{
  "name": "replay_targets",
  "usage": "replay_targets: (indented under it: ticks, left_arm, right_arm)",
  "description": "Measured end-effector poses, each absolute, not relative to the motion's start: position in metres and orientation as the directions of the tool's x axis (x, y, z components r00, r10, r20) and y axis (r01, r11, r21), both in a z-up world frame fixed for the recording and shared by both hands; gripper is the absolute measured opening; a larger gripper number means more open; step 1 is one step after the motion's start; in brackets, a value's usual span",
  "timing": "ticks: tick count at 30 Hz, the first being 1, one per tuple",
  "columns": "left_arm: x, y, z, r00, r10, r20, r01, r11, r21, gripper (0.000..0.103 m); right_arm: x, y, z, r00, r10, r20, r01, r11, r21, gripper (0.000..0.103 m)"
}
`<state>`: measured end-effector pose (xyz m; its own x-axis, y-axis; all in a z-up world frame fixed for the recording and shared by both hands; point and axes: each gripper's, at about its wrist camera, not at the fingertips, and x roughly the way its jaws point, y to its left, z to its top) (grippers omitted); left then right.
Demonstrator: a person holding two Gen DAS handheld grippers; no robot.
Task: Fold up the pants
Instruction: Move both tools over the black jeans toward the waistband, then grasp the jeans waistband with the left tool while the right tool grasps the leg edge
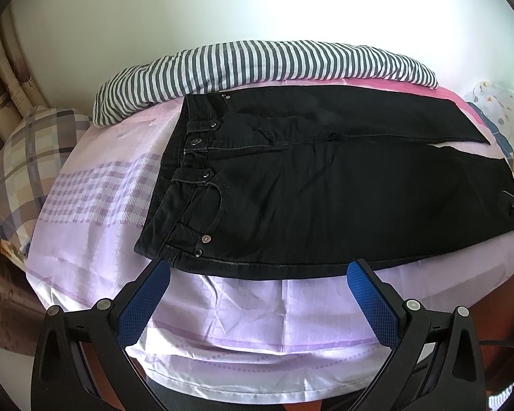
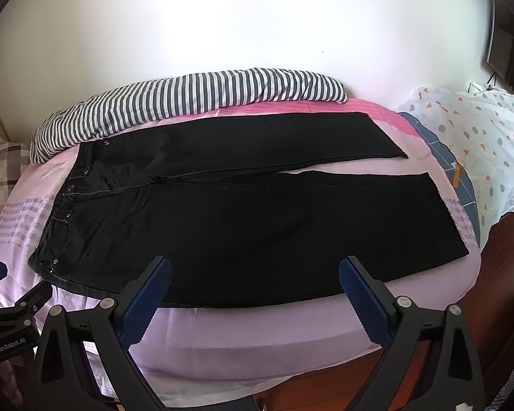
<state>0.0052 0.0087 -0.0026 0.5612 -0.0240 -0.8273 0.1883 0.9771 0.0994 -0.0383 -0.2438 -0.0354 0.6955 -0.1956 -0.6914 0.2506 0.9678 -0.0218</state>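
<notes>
Left gripper (image 1: 258, 275): jaws wide, empty, poised at near hem of waist end; right gripper (image 2: 255, 272): jaws wide, empty, poised over near leg edge. Black pants (image 2: 257, 222): spread flat on lilac bed sheet (image 2: 257, 335), waistband left, legs right (slightly parted at cuffs). Striped duvet (image 2: 174, 102): bunched along far side.

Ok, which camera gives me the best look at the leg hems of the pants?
The right wrist view. Both leg hems of the black pants lie fully in frame there, spread slightly apart on the lilac sheet. The left wrist view shows only the far hem; the near one runs off its right edge.
</notes>
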Motion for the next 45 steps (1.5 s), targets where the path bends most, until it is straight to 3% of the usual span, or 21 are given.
replay_targets:
  ticks: [23,28,33,38,45]
  left_arm:
    - [0.013,0.014,-0.006,0.594,-0.047,-0.803,0.196,0.977,0.088,0.101]
    - [0.035,0.029,-0.005,0.594,-0.069,-0.802,0.178,0.983,0.048,0.091]
    - [0.076,0.054,-0.005,0.607,-0.070,-0.792,0.152,0.988,0.029,0.067]
    - [0.129,0.084,-0.005,0.603,-0.114,-0.790,0.148,0.989,-0.030,0.064]
    - [0.223,0.127,-0.014,0.539,-0.289,-0.792,0.144,0.957,-0.251,0.063]
  right_arm:
    - [-0.033,-0.247,-0.033,0.718,-0.161,-0.677,0.229,0.973,0.012,0.097]
    - [-0.021,-0.251,-0.026,0.742,-0.104,-0.662,0.183,0.982,0.050,0.097]
    - [-0.005,-0.257,-0.016,0.789,-0.045,-0.612,0.142,0.984,0.112,0.097]
    - [0.035,-0.260,-0.014,0.790,-0.045,-0.611,0.112,0.991,0.072,0.097]
    - [0.103,-0.264,-0.013,0.755,-0.012,-0.656,0.074,0.995,0.067,0.097]
